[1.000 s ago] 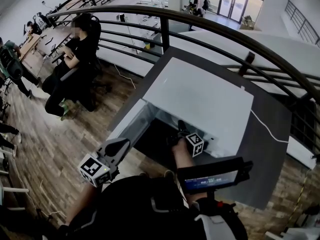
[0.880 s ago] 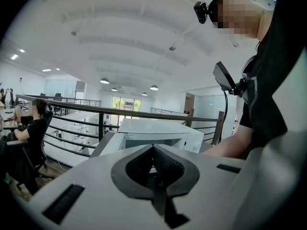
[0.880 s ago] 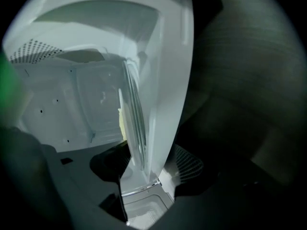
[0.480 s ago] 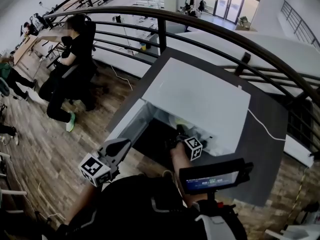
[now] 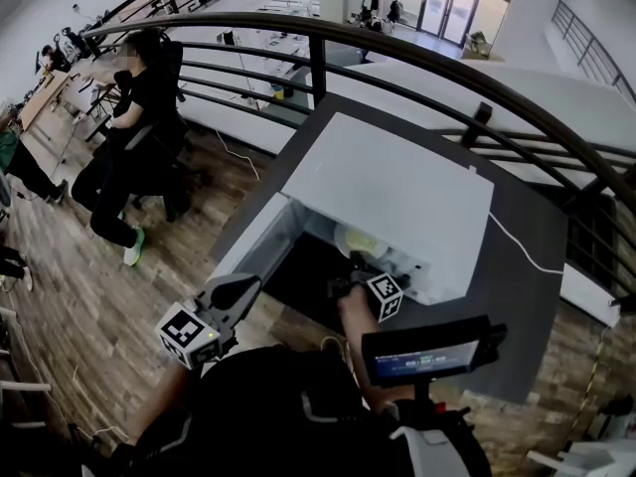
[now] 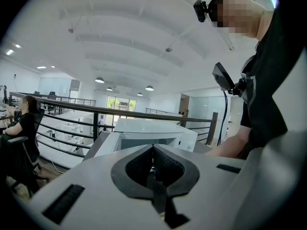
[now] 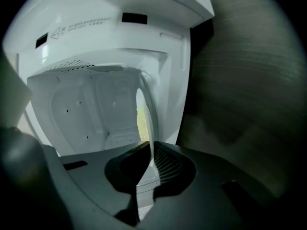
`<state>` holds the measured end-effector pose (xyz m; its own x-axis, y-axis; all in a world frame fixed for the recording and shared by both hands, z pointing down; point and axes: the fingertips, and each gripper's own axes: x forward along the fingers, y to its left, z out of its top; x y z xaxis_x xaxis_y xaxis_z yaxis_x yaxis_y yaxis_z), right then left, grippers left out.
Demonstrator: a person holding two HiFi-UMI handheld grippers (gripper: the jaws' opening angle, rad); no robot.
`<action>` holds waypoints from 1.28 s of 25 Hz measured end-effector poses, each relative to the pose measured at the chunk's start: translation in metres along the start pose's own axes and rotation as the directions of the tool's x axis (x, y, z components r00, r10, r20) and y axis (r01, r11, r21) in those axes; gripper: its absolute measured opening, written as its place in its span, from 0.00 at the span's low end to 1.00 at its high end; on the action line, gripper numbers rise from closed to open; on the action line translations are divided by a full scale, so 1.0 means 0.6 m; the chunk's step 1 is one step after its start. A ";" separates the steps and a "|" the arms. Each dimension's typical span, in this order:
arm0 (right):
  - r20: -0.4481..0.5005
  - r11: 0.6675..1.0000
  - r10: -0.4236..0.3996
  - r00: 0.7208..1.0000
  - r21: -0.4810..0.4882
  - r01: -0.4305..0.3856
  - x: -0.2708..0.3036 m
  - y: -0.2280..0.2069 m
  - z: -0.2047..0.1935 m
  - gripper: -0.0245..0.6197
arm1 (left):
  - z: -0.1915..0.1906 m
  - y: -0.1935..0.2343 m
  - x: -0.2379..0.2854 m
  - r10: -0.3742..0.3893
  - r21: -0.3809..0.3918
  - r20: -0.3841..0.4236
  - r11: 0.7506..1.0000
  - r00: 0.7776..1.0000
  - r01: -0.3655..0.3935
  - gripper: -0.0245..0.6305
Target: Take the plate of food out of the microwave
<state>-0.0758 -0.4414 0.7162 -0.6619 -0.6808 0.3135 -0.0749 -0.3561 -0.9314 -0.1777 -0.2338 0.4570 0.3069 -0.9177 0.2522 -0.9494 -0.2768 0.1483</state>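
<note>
- The right gripper's (image 7: 151,161) 2 jaws are closing on the plate's (image 7: 146,110) rim, which is seen edge-on between the pads.
- The plate carries yellow food (image 7: 140,123) and sits in the mouth of the white microwave (image 7: 96,28), whose door (image 5: 250,244) is swung open.
- The left gripper (image 6: 153,158) has its jaws together with nothing between them, and is held low, apart from the microwave.

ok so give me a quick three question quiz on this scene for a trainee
1. True or false: the white box-shaped microwave is shut.
2. Between the right hand-held gripper's jaws is: A nothing, B the round white plate's rim, C a spoon.
3. What colour is the food on the plate?
Key: 1 false, its door hangs open. 2 B, the jaws are closing on it. 3 yellow.
</note>
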 end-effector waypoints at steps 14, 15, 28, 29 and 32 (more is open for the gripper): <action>-0.053 0.996 0.027 0.998 -0.078 -0.031 -0.048 0.002 -0.017 0.06 | 0.003 -0.021 -0.011 -0.056 0.003 0.014 0.998 0.998 0.056 0.04; -0.056 0.997 0.030 0.998 -0.076 -0.034 -0.052 0.001 -0.017 0.06 | 0.002 -0.023 -0.008 -0.064 0.005 0.013 0.998 0.998 0.064 0.04; -0.180 0.988 0.108 0.978 -0.085 -0.125 -0.128 0.040 -0.089 0.06 | 0.002 -0.047 -0.016 -0.125 -0.006 0.037 0.992 0.991 0.125 0.04; -0.187 0.988 0.108 0.976 -0.085 -0.126 -0.134 0.042 -0.095 0.06 | 0.002 -0.046 -0.016 -0.127 -0.007 0.037 0.992 0.991 0.127 0.04; -0.205 0.988 0.119 0.971 -0.074 -0.137 -0.154 0.056 -0.112 0.06 | 0.002 -0.045 -0.014 -0.129 -0.013 0.036 0.992 0.991 0.129 0.04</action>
<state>-0.0671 -0.3476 0.6439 -0.8052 -0.5722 0.1558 -0.0388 -0.2113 -0.9766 -0.1545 -0.2186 0.4498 0.4240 -0.8841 0.1964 -0.9008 -0.3892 0.1925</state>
